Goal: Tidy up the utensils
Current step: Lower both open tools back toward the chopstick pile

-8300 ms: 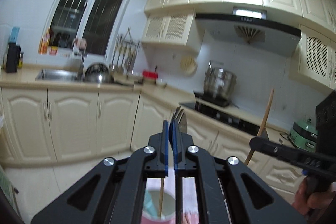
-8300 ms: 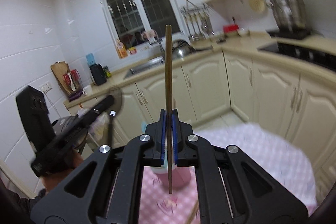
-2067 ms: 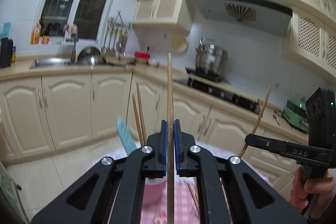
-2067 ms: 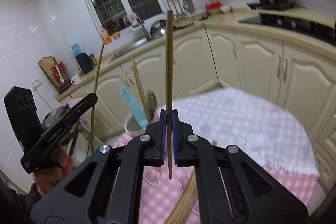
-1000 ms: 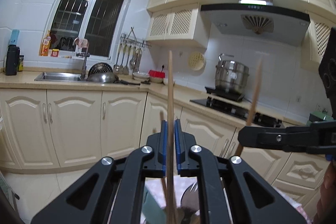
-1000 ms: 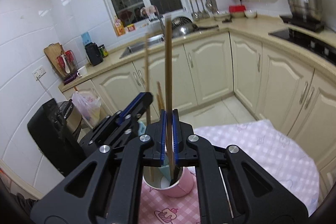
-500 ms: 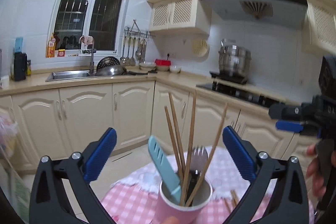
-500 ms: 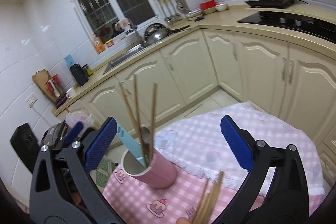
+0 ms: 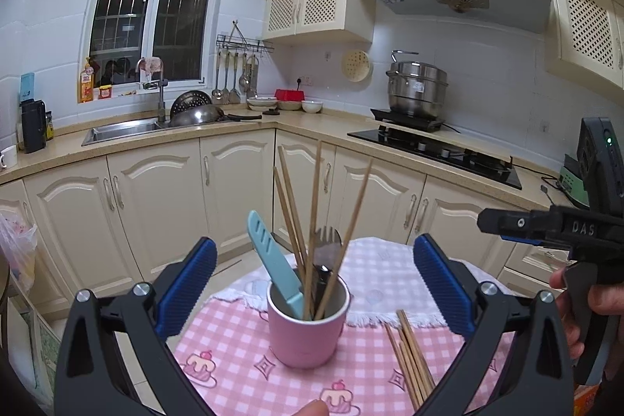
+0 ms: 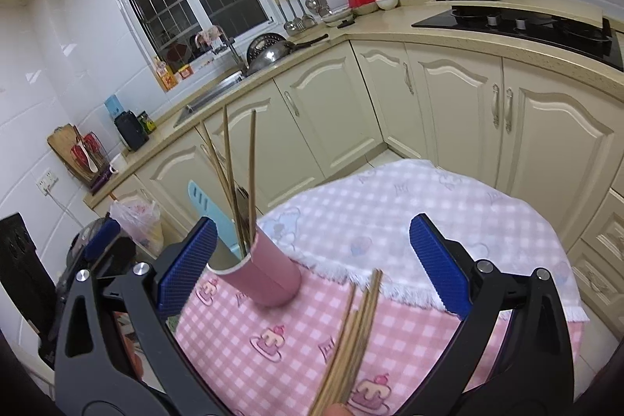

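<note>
A pink cup (image 9: 307,330) stands on the pink checked tablecloth (image 9: 234,349). In it are several wooden chopsticks (image 9: 316,205), a fork (image 9: 327,244) and a light blue knife (image 9: 273,260). My left gripper (image 9: 312,283) is open, its blue pads wide apart in front of the cup, holding nothing. A bundle of loose chopsticks (image 9: 409,353) lies on the cloth right of the cup. In the right wrist view my right gripper (image 10: 312,268) is open and empty above the loose chopsticks (image 10: 355,330), with the pink cup (image 10: 265,271) near its left pad. The right gripper (image 9: 546,225) shows at the left view's right edge.
The round table has a white checked cloth (image 10: 409,213) on its far half. Cream kitchen cabinets (image 9: 156,205) run behind it, with a sink (image 9: 121,129), a black hob (image 9: 436,151) and a steel pot (image 9: 415,88). A person's hand (image 9: 585,307) holds the right gripper's handle.
Both grippers went from shut on a chopstick each to wide open. Those two chopsticks now stand in the pink cup, and both grippers have drawn back from it.
</note>
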`<state>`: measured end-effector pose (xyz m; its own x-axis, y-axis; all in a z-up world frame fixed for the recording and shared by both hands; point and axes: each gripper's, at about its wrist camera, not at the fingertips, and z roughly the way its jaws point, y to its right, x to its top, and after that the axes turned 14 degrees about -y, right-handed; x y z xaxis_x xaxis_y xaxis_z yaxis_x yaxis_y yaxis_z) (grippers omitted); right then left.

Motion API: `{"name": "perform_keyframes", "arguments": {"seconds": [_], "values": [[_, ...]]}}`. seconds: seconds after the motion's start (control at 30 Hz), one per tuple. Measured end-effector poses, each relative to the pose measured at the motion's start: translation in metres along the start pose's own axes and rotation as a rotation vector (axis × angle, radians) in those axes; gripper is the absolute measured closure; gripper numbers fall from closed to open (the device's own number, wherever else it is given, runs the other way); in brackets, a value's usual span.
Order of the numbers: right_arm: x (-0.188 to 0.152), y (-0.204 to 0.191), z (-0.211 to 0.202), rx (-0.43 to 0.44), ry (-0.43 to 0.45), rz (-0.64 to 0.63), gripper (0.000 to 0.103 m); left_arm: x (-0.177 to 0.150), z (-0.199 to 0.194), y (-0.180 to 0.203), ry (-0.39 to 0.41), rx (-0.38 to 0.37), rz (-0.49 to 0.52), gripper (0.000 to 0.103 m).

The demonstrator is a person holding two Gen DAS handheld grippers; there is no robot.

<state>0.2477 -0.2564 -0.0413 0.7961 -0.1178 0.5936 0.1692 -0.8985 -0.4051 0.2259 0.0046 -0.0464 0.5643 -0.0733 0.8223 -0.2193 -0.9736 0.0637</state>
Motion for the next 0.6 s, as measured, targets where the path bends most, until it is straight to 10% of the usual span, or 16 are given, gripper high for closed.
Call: {"name": "perform_keyframes", "arguments": {"seconds": [0.6], "values": [[-0.058, 0.042, 0.016, -0.134, -0.139, 0.062, 0.006, -0.045, 0.033, 0.031, -0.193, -0.009, 0.049, 0.004]]}}
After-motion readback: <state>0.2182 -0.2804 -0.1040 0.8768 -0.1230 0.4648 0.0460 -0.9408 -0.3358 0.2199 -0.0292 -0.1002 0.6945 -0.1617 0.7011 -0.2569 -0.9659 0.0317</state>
